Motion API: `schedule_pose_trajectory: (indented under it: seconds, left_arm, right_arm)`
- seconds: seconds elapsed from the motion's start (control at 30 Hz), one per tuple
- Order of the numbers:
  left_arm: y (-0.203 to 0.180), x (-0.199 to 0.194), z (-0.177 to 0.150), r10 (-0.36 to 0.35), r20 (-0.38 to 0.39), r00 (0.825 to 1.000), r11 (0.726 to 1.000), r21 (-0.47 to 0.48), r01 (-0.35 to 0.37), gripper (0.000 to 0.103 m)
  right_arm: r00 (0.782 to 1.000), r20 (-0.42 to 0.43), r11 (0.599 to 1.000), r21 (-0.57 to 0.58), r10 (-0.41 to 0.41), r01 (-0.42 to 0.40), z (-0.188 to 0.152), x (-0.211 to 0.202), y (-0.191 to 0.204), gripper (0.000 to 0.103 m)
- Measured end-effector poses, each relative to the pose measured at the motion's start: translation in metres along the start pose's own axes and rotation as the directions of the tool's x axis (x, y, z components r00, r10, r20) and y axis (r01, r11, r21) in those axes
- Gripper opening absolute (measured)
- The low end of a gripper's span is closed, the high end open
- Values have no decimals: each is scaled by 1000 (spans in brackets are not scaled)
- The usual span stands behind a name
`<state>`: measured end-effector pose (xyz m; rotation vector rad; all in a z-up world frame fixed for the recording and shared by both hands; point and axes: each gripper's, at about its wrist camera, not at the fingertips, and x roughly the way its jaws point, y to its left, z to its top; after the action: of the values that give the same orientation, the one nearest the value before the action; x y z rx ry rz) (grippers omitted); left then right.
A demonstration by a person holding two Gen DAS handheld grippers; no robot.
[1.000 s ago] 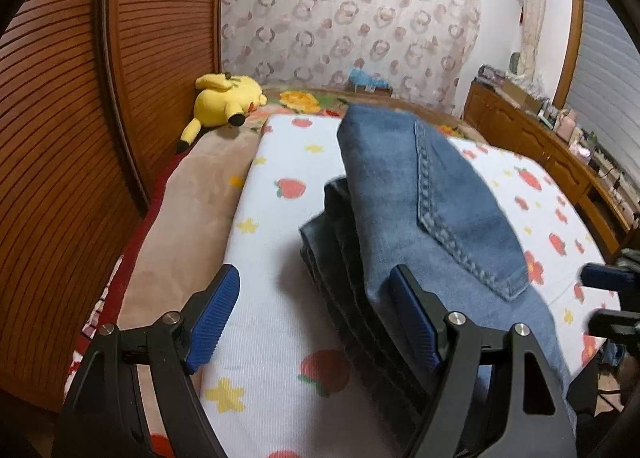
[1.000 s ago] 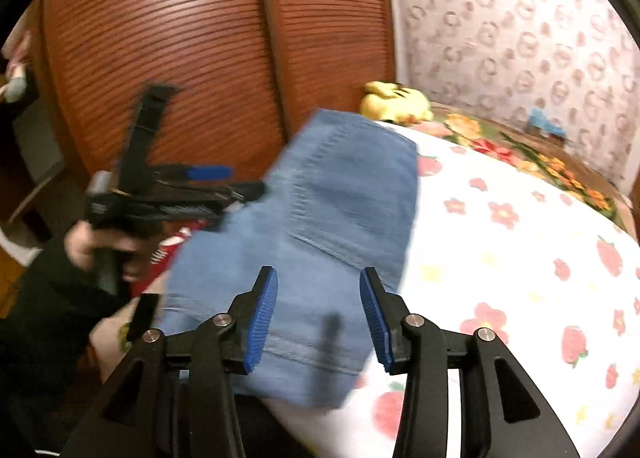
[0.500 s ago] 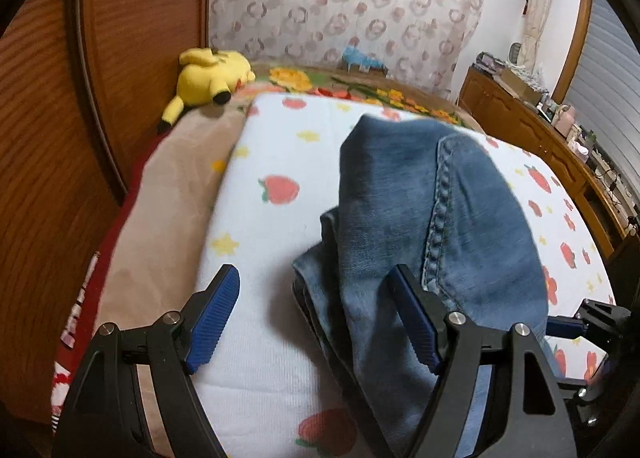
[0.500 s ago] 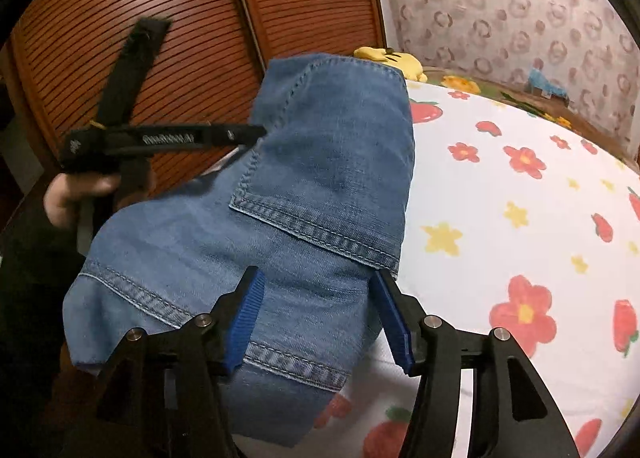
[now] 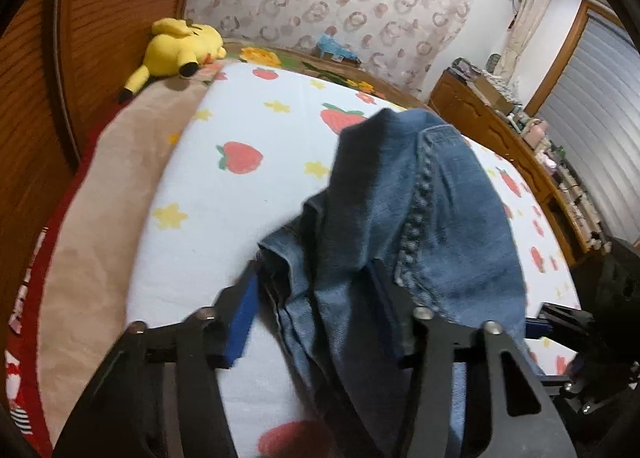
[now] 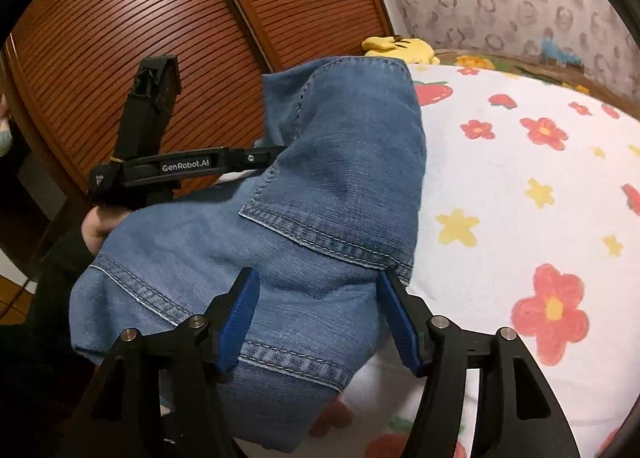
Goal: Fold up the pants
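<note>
Folded blue jeans (image 5: 420, 217) lie in a thick stack on the white fruit-print sheet (image 5: 240, 225) near the bed's front edge. My left gripper (image 5: 316, 318) straddles the stack's layered edge, its blue pads partly closed around the denim, not clearly pinching it. In the right wrist view the jeans (image 6: 320, 185) show a back pocket on top. My right gripper (image 6: 320, 314) is open with the waistband end between its fingers. The left gripper (image 6: 264, 155) shows there, reaching under the top fold from the left.
A yellow plush toy (image 5: 180, 49) lies at the bed's far left corner. A slatted wooden wardrobe (image 6: 160, 37) runs along the left side. A wooden dresser (image 5: 512, 129) with small items stands to the right. A tan blanket (image 5: 100, 217) covers the bed's left strip.
My left gripper has narrowed around the edge of the jeans stack. My right gripper has moved in over the waistband end. The top fold has bulged upward.
</note>
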<state>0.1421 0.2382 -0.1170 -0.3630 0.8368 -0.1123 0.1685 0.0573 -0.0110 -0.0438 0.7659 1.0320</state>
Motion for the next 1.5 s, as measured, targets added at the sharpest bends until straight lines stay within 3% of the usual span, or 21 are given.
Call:
schedule_pose_trajectory:
  seconds: [0.2, 0.27, 0.33, 0.43, 0.7, 1.17, 1.3, 1.5]
  left_arm:
    - [-21, -7, -4, 33, -5, 999, 997, 75, -32, 15]
    - [-25, -10, -3, 44, 2, 999, 996, 80, -44, 12]
    - [-29, -18, 0, 46, 18, 999, 995, 84, -47, 11]
    - [-37, -38, 7, 26, 67, 997, 995, 92, -32, 10]
    - [-47, -90, 61, -8, 213, 977, 993, 119, -18, 10]
    - [5, -119, 183, 77, 332, 940, 992, 73, -107, 10]
    - [16, -89, 206, 107, 294, 950, 987, 85, -138, 10]
    - [35, 20, 214, 161, 113, 980, 980, 100, -172, 11]
  right_arm:
    - [999, -19, 1000, -2, 29, -29, 9, 8, -6, 65]
    - [999, -23, 999, -12, 30, -31, 12, 9, -8, 50]
    - [999, -23, 999, -19, 33, -33, 16, 6, -11, 26]
    - [999, -7, 998, -56, 32, -32, 23, -3, -8, 15]
    - [996, 76, 987, -158, 50, -37, 67, -21, 6, 12]
    - [984, 147, 945, -322, 103, -51, 196, 19, 17, 11]
    - [984, 149, 956, -288, 100, -54, 207, 47, -3, 11]
    - [998, 55, 984, -180, -10, 20, 199, 109, -52, 12]
